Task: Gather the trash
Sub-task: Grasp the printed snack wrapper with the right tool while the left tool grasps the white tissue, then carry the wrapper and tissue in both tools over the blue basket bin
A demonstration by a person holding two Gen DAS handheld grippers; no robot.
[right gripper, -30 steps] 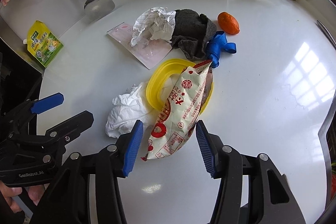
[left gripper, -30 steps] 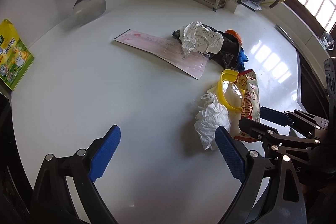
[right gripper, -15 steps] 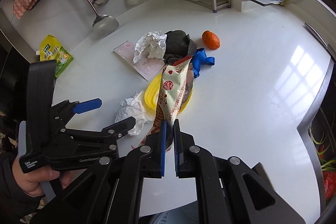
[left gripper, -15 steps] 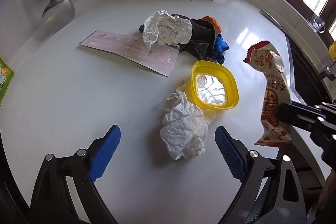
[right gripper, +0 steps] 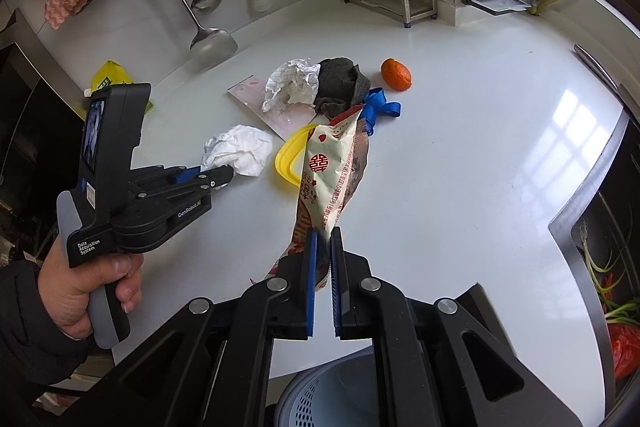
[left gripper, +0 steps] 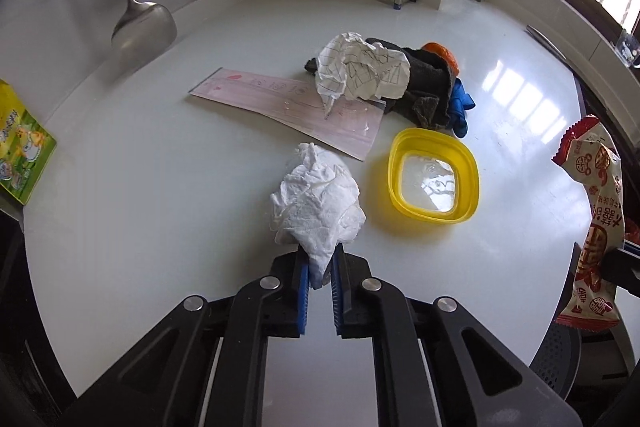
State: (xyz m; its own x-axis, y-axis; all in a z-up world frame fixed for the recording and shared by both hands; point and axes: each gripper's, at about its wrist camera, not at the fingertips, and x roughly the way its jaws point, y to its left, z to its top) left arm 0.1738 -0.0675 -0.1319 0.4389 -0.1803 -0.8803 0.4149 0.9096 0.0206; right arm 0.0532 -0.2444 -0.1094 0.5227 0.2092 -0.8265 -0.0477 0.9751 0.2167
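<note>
My left gripper (left gripper: 319, 265) is shut on a crumpled white tissue (left gripper: 316, 197) at the counter's near middle; it also shows in the right wrist view (right gripper: 240, 151). My right gripper (right gripper: 323, 247) is shut on a red and white snack wrapper (right gripper: 332, 179) and holds it upright above the counter's front edge; the wrapper shows at the right edge of the left wrist view (left gripper: 596, 223). Crumpled checked paper (left gripper: 362, 69), a pink flat packet (left gripper: 288, 105), a dark grey cloth (left gripper: 426, 83) and a blue ribbon (left gripper: 460, 103) lie further back.
A yellow lid (left gripper: 434, 181) lies right of the tissue. An orange fruit (right gripper: 396, 74) sits behind the cloth. A grey perforated bin (right gripper: 332, 395) stands below the counter's front edge. A green pouch (left gripper: 22, 151) lies at the left edge. Ladles (left gripper: 140, 23) hang on the wall. A sink (right gripper: 604, 259) is at right.
My left gripper closed on the white tissue. My right gripper carried the snack wrapper back toward the counter's front edge, above the bin.
</note>
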